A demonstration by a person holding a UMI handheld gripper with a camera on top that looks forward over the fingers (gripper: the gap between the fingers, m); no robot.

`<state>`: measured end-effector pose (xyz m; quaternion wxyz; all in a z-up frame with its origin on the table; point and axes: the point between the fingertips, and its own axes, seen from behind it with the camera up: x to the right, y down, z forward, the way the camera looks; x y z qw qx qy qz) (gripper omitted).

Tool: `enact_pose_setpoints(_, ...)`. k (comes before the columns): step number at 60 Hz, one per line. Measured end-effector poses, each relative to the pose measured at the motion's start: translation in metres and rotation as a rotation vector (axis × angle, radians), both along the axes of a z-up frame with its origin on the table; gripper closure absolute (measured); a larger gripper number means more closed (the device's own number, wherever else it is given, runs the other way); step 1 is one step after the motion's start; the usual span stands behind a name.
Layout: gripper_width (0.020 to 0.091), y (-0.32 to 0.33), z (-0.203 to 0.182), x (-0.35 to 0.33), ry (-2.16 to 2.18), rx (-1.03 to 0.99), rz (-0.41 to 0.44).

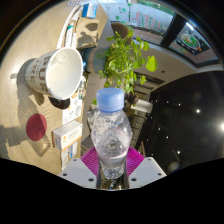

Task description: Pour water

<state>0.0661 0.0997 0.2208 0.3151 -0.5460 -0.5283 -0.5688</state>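
A clear plastic water bottle (pixel 111 128) with a pale blue cap stands upright between my fingers. My gripper (pixel 112 163) is shut on the water bottle, its magenta pads (pixel 92 158) pressing the lower body from both sides. Water fills part of the bottle. A white cup (pixel 58 72) with dark print lies tilted to the left beyond the bottle, its wide mouth turned toward me and showing an empty white inside. The bottle is held well above the surfaces below.
A leafy green plant (pixel 124 60) rises just behind the bottle. Below the cup lie a round dark red object (pixel 37 126) and a small box (pixel 68 133). A dark shiny surface (pixel 190 120) spreads at the right. Shelving stands farther back.
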Motion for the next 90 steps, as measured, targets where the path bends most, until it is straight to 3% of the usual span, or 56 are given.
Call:
enact_pose_setpoints(18,0.0798,0.006,-0.025,-0.031,-0.111,-0.071,0.031)
enact_pose_setpoints(31,0.0799,0.006,-0.022,-0.035,-0.067,-0.072,0.024)
enact_pose_setpoints(46,0.0798,-0.004,-0.002,-0.019,0.2,-0.068,-0.055)
enact_pose_setpoints(67,0.0794,-0.025,0.014,0.002,1.002,-0.074,-0.207)
enact_pose_setpoints(79,0.0796,-0.031,-0.016,-0.006,1.469,-0.122,-0.211)
enact_pose_setpoints(90,0.0791,-0.032,-0.073,-0.024,1.646,-0.203,-0.207)
